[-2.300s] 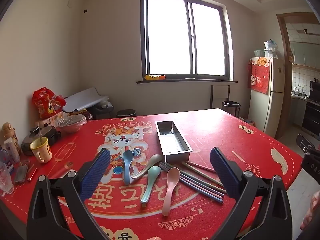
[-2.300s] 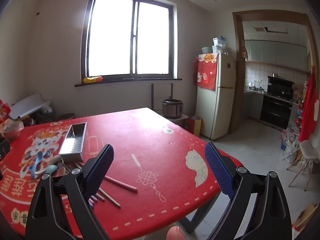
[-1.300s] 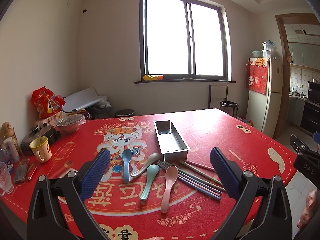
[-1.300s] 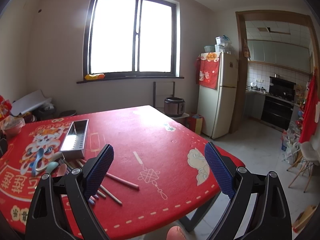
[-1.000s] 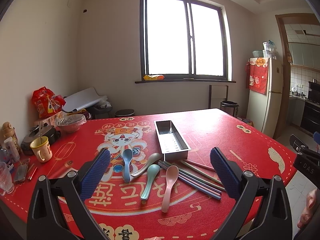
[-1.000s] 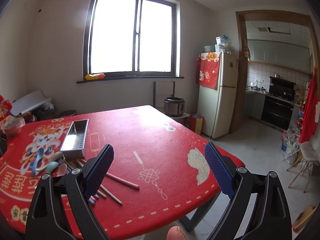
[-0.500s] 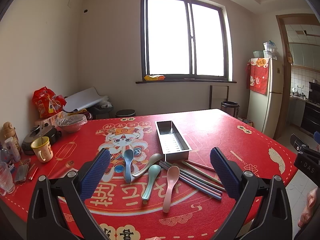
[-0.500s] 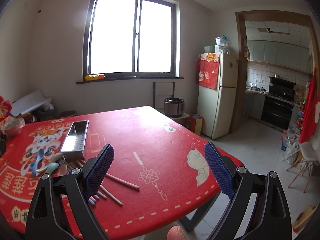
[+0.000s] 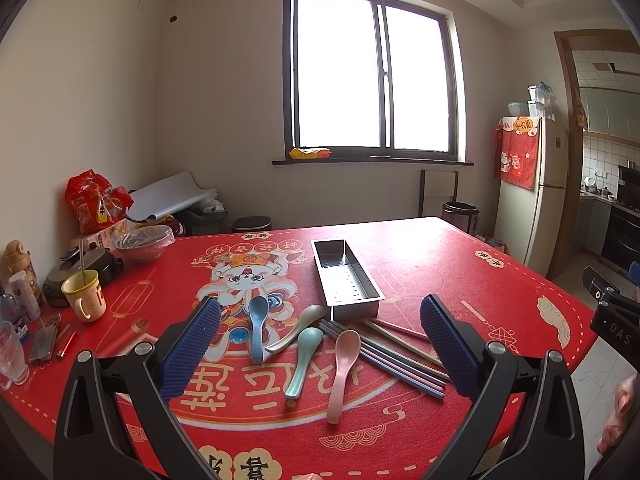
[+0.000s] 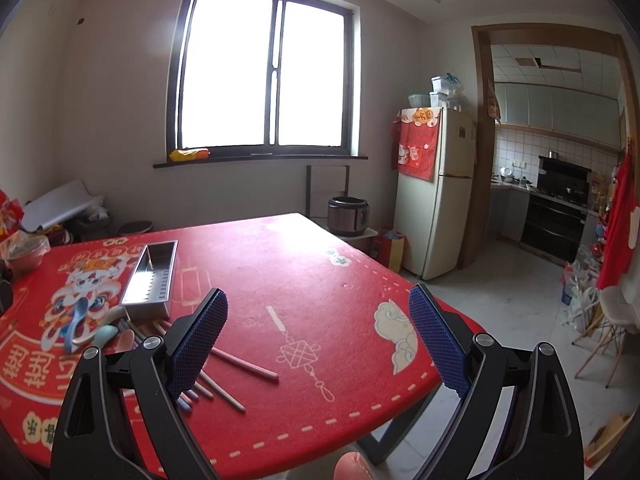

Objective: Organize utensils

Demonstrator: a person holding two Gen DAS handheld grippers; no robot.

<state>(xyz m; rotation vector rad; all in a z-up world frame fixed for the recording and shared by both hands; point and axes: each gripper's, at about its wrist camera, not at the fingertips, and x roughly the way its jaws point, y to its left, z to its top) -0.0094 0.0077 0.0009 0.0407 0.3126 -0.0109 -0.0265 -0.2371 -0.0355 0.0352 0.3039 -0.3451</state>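
Note:
A steel utensil tray (image 9: 346, 276) (image 10: 151, 276) stands empty on the red tablecloth (image 9: 432, 264). In front of it lie a blue spoon (image 9: 257, 326), a grey spoon (image 9: 298, 326), a green spoon (image 9: 304, 358) and a pink spoon (image 9: 342, 368). Several chopsticks (image 9: 392, 350) (image 10: 236, 364) fan out to their right. My left gripper (image 9: 320, 344) hovers open above the spoons, holding nothing. Over the table's right part my right gripper (image 10: 318, 340) is open and holds nothing, with the chopsticks by its left finger.
A yellow mug (image 9: 85, 294), a covered bowl (image 9: 142, 240), bottles (image 9: 20, 272) and a glass (image 9: 10, 354) crowd the table's left edge. A fridge (image 10: 434, 192) and a rice cooker (image 10: 347, 215) stand beyond the table's far right corner. A hand (image 9: 618, 416) shows at the right.
Both views have shifted only slightly; the utensils and tray lie where they were, and both grippers stay open.

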